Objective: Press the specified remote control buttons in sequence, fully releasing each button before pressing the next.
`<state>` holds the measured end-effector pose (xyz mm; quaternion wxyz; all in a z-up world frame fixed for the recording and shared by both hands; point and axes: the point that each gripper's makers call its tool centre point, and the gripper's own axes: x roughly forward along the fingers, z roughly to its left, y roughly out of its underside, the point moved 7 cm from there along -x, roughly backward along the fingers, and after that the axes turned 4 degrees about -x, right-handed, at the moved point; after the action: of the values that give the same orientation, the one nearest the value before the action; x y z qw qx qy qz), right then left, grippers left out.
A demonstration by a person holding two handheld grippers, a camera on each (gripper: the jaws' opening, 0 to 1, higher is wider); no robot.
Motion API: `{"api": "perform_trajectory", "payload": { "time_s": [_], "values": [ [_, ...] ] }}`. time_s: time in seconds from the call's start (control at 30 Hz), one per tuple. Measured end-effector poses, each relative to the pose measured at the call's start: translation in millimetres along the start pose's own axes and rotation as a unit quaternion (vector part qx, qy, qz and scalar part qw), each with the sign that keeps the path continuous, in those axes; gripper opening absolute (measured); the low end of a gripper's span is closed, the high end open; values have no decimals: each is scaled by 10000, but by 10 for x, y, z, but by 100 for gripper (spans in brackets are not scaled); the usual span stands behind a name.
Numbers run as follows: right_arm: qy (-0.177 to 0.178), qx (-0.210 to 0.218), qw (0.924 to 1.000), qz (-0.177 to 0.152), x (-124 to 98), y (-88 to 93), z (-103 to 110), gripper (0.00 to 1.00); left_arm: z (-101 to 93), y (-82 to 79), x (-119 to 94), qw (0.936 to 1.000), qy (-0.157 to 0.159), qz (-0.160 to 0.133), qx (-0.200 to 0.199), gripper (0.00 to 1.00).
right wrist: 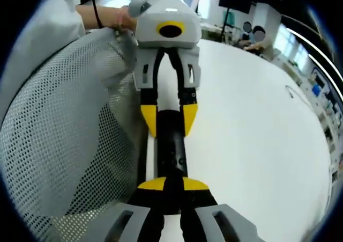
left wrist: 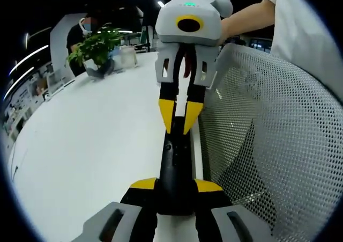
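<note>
We see the black remote control (left wrist: pixel 176 172) lying lengthwise at the white table's (left wrist: pixel 91 140) edge, gripped at one end by the left gripper (left wrist: pixel 176 191) and at the other by the right gripper (right wrist: pixel 172 191), facing each other beside a mesh chair back (left wrist: pixel 268 140); a potted plant (left wrist: pixel 96 49) stands beyond.

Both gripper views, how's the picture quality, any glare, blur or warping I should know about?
Left gripper view: strong fisheye bending of the white table edge; ceiling lights burn out; the remote control reads nearly featureless black. Right gripper view: same warping; the table is bright and flat, the remote control buttons barely visible, and the mesh chair back stays sharp.
</note>
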<state>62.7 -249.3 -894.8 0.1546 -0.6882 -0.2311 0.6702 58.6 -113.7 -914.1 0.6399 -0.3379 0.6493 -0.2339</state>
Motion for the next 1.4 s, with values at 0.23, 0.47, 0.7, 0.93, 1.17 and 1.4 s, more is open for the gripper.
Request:
{"api": "perform_trajectory", "payload": {
  "time_s": [0.23, 0.47, 0.7, 0.93, 1.17, 1.4],
  "values": [
    [-497, 28, 9936, 1014, 53, -123, -78, 5, 1, 0, -1, 10000, -3, -14, -19, 24],
    [-245, 333, 9983, 413, 13, -33, -54, 6, 6, -2, -1, 10000, 14, -24, -23, 24],
    [75, 364, 9991, -202, -14, 51, -4, 6, 9, -3, 5, 10000, 2, -19, -23, 24],
    [54, -86, 9998, -161, 30, -26, 1, 4, 8, -4, 8, 10000, 1, -9, -17, 24],
    [-174, -92, 9980, 596, 51, -115, -35, 4, 11, 2, 13, 10000, -3, -9, -25, 24],
    [-233, -11, 9931, 1153, 95, -189, -50, 4, 13, 3, 15, 10000, -10, -14, -33, 24]
  ]
}}
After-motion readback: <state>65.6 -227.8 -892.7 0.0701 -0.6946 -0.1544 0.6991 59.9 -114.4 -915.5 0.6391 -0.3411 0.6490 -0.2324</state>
